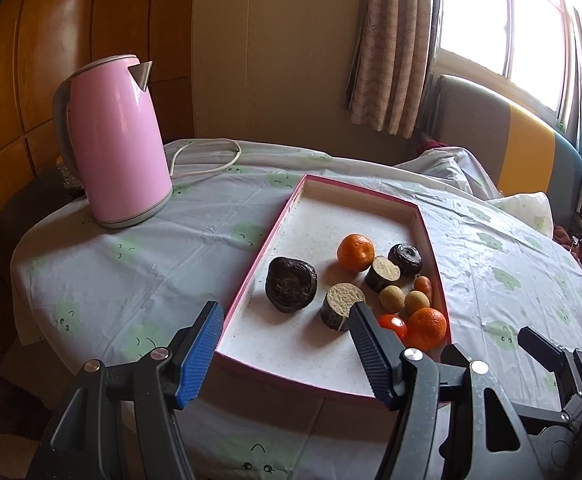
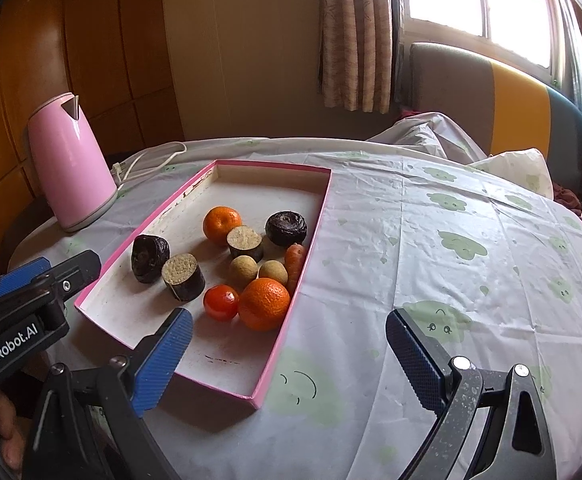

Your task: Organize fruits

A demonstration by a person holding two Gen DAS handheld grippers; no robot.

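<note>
Curtained window light falls on a round table [image 2: 431, 240] under a printed cloth. Your fruits [image 2: 251, 264] all lie inside the pink-rimmed tray [image 2: 311, 232], clustered along its right wall, oranges, cut dark pieces and small items touching. Left tongs [image 1: 287, 332] and right tongs [image 2: 291, 344] both stand spread, holding nothing, at the tray's near end. This fits either sorting pending or completed. Open cloth lies right; the kettle [image 2: 67, 164] stands at the far left edge.

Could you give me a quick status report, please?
Both grippers, left and right, open, empty. Fruits in pink tray. Nothing blocking.
</note>
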